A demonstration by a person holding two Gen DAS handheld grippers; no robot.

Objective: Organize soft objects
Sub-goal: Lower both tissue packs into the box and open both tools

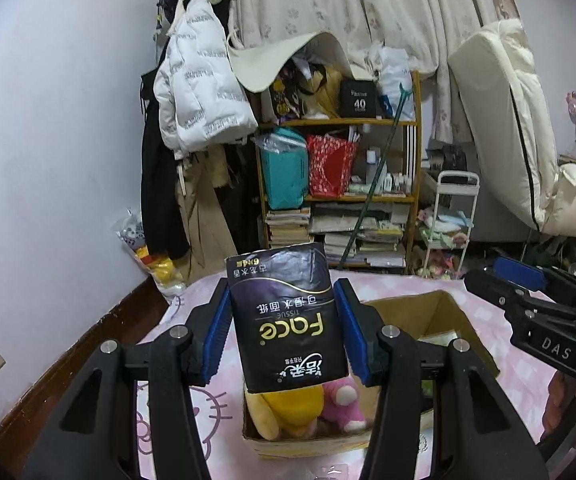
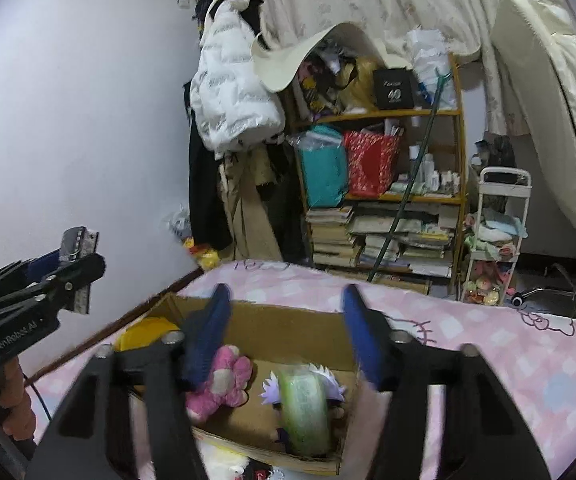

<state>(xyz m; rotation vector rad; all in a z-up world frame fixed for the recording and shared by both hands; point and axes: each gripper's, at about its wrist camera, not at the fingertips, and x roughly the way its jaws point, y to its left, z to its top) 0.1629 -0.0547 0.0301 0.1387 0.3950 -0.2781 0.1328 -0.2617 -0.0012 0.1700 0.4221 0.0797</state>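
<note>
1. Left gripper (image 1: pixel 284 316): clamped on a black tissue pack (image 1: pixel 288 316), blue pads pressed to both of its sides. The pack is held tilted, print upside down, in the air above the cardboard box (image 1: pixel 471 332).
2. Right gripper (image 2: pixel 286 336): jaws spread apart, nothing between them, hovering over the same box (image 2: pixel 288 320).
3. Box is seen resting on the pink patterned bed sheet (image 2: pixel 507 360), flaps up.
4. Box contents: pink plush (image 2: pixel 220 380), yellow plush (image 1: pixel 288 404) at one end, a green-wrapped roll (image 2: pixel 305 408) lying over a white-haired doll (image 2: pixel 327 376).
5. In the left view the pink plush (image 1: pixel 341 396) is seen just beside the yellow one, both partly hidden under the pack.
6. Background: cluttered bookshelf (image 2: pixel 383 200), white puffer jacket (image 1: pixel 196 92) hung at the wall.
</note>
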